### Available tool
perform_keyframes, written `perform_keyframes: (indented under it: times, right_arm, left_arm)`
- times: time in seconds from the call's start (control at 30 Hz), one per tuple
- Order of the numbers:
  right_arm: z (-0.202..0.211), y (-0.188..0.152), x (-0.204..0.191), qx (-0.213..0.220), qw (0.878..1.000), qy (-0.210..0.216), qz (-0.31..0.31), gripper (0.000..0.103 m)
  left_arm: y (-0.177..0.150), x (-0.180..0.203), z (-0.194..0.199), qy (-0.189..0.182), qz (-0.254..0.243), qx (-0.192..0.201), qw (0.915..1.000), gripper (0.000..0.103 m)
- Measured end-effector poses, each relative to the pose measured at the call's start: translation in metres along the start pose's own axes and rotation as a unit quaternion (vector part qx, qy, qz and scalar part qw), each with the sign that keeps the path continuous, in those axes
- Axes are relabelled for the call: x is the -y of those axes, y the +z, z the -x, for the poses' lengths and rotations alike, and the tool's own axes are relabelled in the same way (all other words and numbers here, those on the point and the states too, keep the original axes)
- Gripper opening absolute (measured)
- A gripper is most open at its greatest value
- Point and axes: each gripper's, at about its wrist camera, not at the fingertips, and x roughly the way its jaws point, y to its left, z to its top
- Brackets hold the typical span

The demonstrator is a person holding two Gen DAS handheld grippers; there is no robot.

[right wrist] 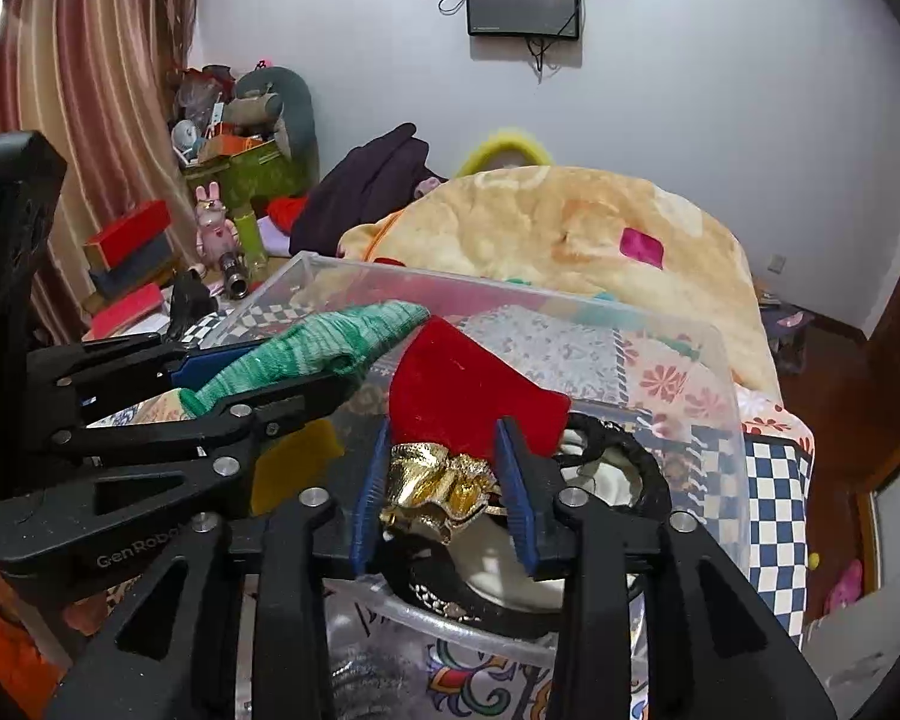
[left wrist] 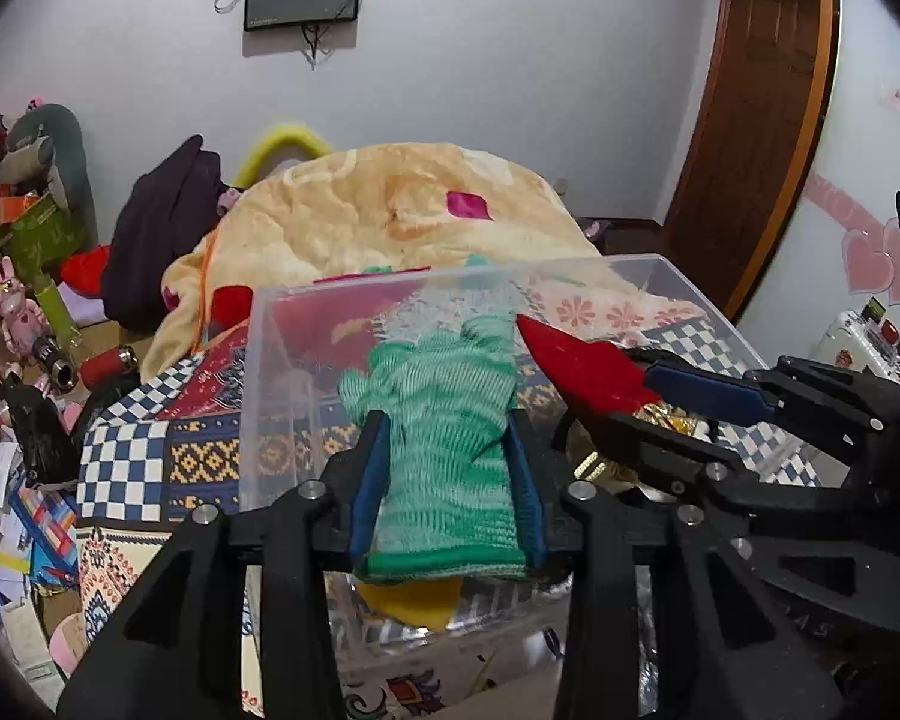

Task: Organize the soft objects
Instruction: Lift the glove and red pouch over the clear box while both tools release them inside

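Note:
My left gripper [left wrist: 447,426] is shut on a green knitted glove [left wrist: 444,420] and holds it over a clear plastic bin [left wrist: 258,360]. The glove also shows in the right wrist view [right wrist: 318,348]. My right gripper [right wrist: 444,444] is shut on a red velvet pouch with a gold gathered top [right wrist: 468,396], held over the same bin [right wrist: 726,372]. In the left wrist view the pouch [left wrist: 582,366] sits just right of the glove. A yellow cloth [left wrist: 408,600] and a black-and-white item [right wrist: 606,480] lie inside the bin.
The bin stands on a patterned checkered quilt [left wrist: 126,468]. Behind it lies a heaped beige blanket [left wrist: 402,204] and dark clothing [left wrist: 162,228]. Cluttered boxes and toys [left wrist: 24,276] fill the left. A wooden door [left wrist: 762,120] is at the right.

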Motion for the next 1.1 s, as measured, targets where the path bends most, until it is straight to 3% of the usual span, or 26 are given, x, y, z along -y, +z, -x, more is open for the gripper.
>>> perform_keyframes:
  times: [0.13,0.27,0.57,0.67,0.77,0.93,1.1]
  right_arm:
    - [0.009,-0.002,-0.002,0.005,1.000,-0.005,0.010,0.038]
    - [0.021,-0.005,0.000,0.017,1.000,-0.013,0.011,0.049]
    - [0.060,-0.011,0.006,0.052,0.999,-0.014,-0.007,0.054]
    - [0.074,-0.018,0.008,0.064,0.998,-0.023,-0.007,0.067]
    - [0.086,-0.028,0.009,0.069,0.997,-0.028,-0.008,0.068]
    - [0.089,-0.049,0.010,0.051,0.998,-0.035,-0.014,0.070]
    - [0.082,-0.075,0.007,0.019,0.999,-0.027,-0.024,0.073]
  left_arm:
    - [-0.004,0.001,0.010,-0.006,0.001,0.007,1.0000,0.047]
    - [-0.008,0.001,0.027,-0.011,0.004,0.019,0.9998,0.056]
    - [-0.015,0.006,0.087,-0.015,-0.002,0.068,0.9975,0.067]
    - [-0.020,0.007,0.106,-0.014,-0.004,0.084,0.9963,0.072]
    - [-0.027,0.007,0.120,-0.016,-0.002,0.093,0.9956,0.075]
    - [-0.045,0.009,0.124,-0.018,0.000,0.081,0.9966,0.076]
    - [-0.071,0.010,0.113,-0.014,0.002,0.045,0.9989,0.076]
